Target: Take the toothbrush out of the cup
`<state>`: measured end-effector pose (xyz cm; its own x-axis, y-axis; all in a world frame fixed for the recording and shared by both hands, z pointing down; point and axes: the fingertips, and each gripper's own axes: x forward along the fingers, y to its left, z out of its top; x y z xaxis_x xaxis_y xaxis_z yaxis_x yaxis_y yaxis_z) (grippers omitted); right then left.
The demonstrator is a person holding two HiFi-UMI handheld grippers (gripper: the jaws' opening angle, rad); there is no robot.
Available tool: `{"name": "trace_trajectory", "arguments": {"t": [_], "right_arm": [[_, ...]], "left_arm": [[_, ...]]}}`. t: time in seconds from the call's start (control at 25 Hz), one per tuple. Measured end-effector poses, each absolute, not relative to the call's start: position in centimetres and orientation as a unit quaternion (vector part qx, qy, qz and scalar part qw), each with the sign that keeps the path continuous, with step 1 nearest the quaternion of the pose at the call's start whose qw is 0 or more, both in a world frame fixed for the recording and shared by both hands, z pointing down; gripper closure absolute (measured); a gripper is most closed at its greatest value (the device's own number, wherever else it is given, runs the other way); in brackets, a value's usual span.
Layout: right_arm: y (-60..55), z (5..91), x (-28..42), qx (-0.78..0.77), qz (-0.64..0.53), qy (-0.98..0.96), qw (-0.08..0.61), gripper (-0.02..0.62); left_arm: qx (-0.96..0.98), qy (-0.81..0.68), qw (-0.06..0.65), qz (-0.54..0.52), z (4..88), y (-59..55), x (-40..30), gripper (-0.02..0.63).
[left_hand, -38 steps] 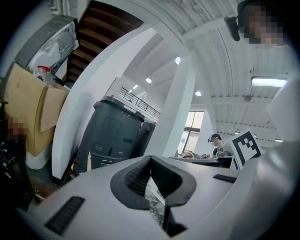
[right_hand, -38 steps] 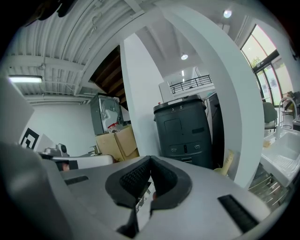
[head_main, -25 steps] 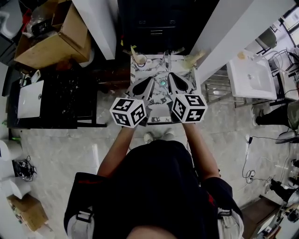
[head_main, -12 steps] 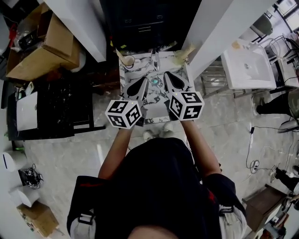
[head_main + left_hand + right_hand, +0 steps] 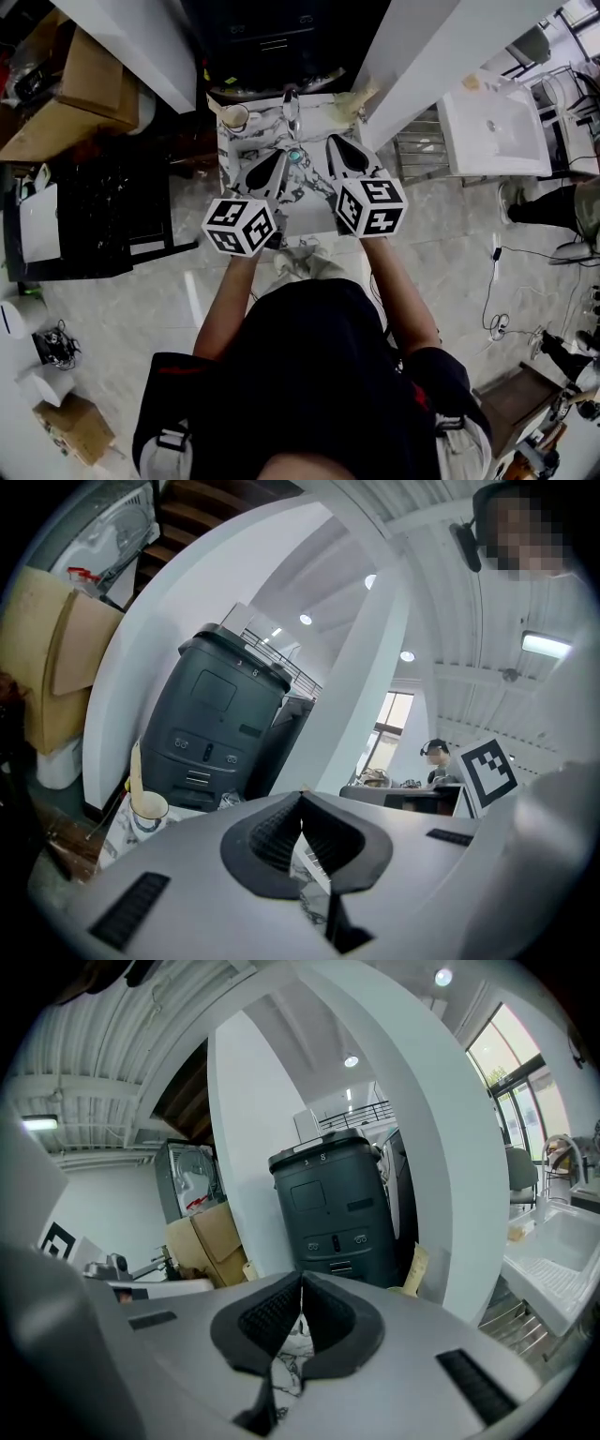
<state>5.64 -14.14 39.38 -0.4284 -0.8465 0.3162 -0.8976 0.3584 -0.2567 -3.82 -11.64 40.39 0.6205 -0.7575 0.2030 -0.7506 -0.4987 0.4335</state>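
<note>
A pale cup (image 5: 234, 116) stands at the back left corner of the marble-patterned top (image 5: 318, 120). A light toothbrush (image 5: 215, 102) sticks out of it, leaning left. In the left gripper view the cup (image 5: 148, 808) sits low at the left, with the toothbrush (image 5: 136, 767) rising from it. My left gripper (image 5: 280, 155) hovers over the top, right of the cup and apart from it, shut and empty (image 5: 302, 800). My right gripper (image 5: 330, 142) is alongside, nearer the right edge, also shut with nothing in it (image 5: 302, 1284).
A chrome faucet (image 5: 291, 101) and a teal drain (image 5: 295, 156) lie between the grippers. A dark grey machine (image 5: 211, 728) stands behind the top, flanked by white columns (image 5: 412, 47). Cardboard boxes (image 5: 80, 89) are left; a white basin (image 5: 492, 127) is right.
Both grippers have moved forward over the marble top toward its back edge and a little lower. Their jaws stayed shut. The cup and toothbrush have not moved.
</note>
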Motion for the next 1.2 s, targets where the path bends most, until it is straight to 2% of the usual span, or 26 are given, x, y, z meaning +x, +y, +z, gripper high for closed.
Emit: {"name": "trace_trajectory", "arguments": {"t": [0.28,0.52,1.2], "right_arm": [[-16.1,41.6,7.8,0.525,0.208,-0.822,0.069,0.561],[-17.8,43.8,9.4,0.52,0.213,-0.821,0.099,0.561],[-21.2,50.3,13.3,0.52,0.28,-0.799,0.108,0.558]], "left_arm": [[0.851,-0.461,0.251,-0.003,42.3,-13.6,-3.1,0.595],[0.85,-0.454,0.265,0.019,44.8,-14.8,-1.4,0.595],[0.852,-0.434,0.288,0.057,50.0,-17.6,3.5,0.595]]}}
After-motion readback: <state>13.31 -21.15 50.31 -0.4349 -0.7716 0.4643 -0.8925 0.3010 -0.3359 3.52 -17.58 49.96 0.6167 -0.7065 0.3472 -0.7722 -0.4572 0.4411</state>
